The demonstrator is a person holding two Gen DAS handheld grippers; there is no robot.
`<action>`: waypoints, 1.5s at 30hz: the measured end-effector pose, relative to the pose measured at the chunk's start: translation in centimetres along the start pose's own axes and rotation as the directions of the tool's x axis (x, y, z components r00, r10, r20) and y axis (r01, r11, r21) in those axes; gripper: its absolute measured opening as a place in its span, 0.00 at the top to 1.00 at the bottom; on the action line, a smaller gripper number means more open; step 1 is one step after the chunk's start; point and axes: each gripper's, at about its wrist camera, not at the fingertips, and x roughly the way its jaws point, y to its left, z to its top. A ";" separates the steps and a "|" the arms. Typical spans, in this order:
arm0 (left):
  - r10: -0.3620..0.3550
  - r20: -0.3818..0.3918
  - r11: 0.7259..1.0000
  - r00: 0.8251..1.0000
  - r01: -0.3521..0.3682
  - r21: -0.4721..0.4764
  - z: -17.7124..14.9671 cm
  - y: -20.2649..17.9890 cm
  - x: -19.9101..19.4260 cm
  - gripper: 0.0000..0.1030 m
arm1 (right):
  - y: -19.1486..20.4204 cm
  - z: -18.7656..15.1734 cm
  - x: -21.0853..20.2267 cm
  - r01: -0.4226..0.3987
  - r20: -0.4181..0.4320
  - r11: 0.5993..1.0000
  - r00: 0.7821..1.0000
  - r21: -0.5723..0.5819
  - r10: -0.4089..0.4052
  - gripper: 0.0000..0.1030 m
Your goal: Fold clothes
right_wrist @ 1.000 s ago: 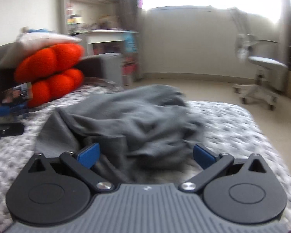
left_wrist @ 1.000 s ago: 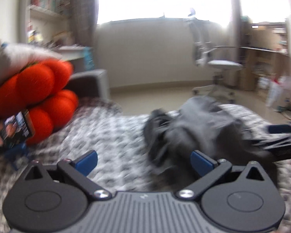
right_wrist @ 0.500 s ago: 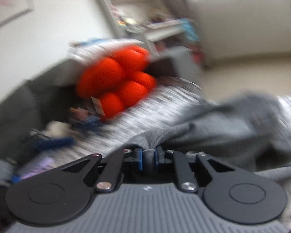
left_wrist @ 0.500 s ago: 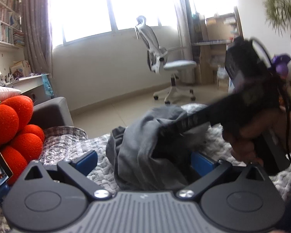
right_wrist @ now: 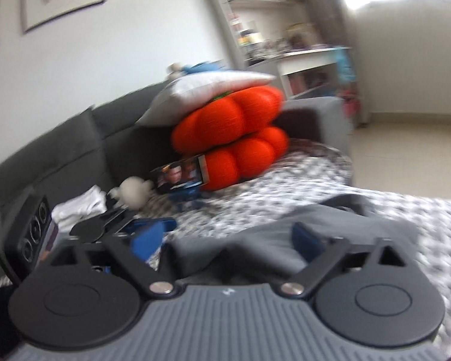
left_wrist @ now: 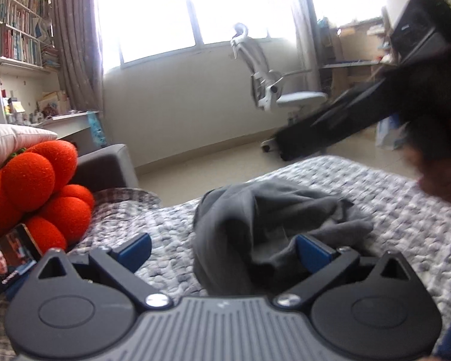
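Left claw: spread, low over the grey garment
Right claw: spread (blurred), holding nothing
Garment: crumpled on the patterned bedspread

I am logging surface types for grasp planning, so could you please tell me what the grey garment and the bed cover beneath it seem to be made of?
Grey garment: probably soft matte knit, cotton jersey or fleece; it slumps in thick, rounded folds without shine.

Bed cover: looks like quilted or chunky woven textile, mottled grey and white; its pebbly bumps suggest padding, though blur hides the weave.
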 end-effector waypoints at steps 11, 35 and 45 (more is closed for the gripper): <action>-0.077 -0.064 0.983 0.995 0.086 0.162 -0.1 -3.2 1.4 0.01 | -6.1 -7.6 -0.2 0.323 -0.173 0.939 0.938 0.117 -0.301 0.10; 0.001 -0.098 0.993 0.995 0.011 0.118 -1.1 -3.0 0.7 0.01 | -1.1 -2.4 -6.2 0.344 0.202 0.933 0.911 0.104 -0.358 0.95; 0.006 -0.124 0.994 0.992 0.008 0.108 -1.1 -2.8 1.7 0.01 | 1.4 0.9 -11.5 0.311 0.419 0.945 0.849 0.097 -0.323 0.97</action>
